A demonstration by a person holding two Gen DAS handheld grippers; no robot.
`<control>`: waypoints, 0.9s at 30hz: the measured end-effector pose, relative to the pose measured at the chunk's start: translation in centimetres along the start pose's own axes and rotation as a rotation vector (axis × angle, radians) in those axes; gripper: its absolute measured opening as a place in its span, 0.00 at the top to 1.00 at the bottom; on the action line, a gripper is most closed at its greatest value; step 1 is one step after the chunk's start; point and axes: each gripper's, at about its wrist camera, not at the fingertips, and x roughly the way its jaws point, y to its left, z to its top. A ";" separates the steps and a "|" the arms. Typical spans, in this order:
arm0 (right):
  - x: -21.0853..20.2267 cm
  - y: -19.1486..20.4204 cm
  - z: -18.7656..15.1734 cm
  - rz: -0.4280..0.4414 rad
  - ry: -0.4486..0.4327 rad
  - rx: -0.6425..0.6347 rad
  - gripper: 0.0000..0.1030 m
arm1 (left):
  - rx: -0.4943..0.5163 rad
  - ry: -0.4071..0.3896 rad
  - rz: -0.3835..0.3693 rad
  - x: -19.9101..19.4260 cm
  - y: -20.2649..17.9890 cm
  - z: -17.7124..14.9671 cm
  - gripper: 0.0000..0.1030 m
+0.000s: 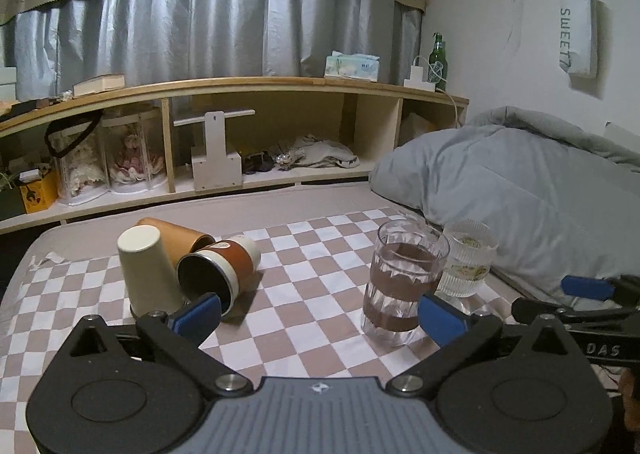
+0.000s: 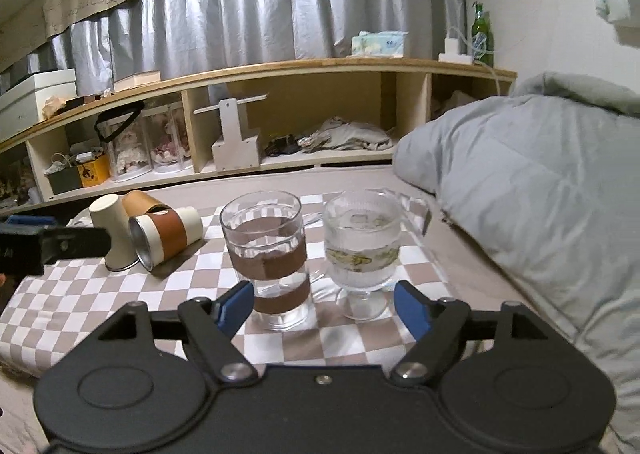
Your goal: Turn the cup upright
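A cream cup (image 1: 149,270) stands upside down on the checkered cloth (image 1: 312,274). A cup with a brown sleeve (image 1: 218,270) lies on its side beside it, mouth toward me, and an orange cup (image 1: 176,236) lies behind. All three show in the right wrist view: cream cup (image 2: 112,232), sleeved cup (image 2: 166,236), orange cup (image 2: 142,203). My left gripper (image 1: 318,318) is open and empty, its left pad close to the sleeved cup's mouth. My right gripper (image 2: 324,308) is open and empty in front of two glasses.
A clear glass with brown bands (image 2: 270,258) and a ribbed stemmed glass (image 2: 362,250) stand upright at the right. A grey duvet (image 2: 528,181) lies to the right. A wooden shelf (image 2: 280,113) with clutter runs along the back.
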 end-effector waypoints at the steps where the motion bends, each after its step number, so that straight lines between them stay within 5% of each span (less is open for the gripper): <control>1: -0.3 0.1 -0.1 -0.005 -0.004 -0.007 0.20 | 0.000 -0.004 -0.001 -0.2 0.0 -0.3 0.00; 7: -1.7 0.7 -0.8 -0.017 -0.029 -0.042 0.01 | 0.004 -0.018 0.016 -0.1 0.2 -2.0 0.00; 27: -2.3 1.4 -2.1 -0.070 -0.045 -0.081 0.00 | 0.019 -0.010 0.029 -0.1 0.5 -3.5 0.00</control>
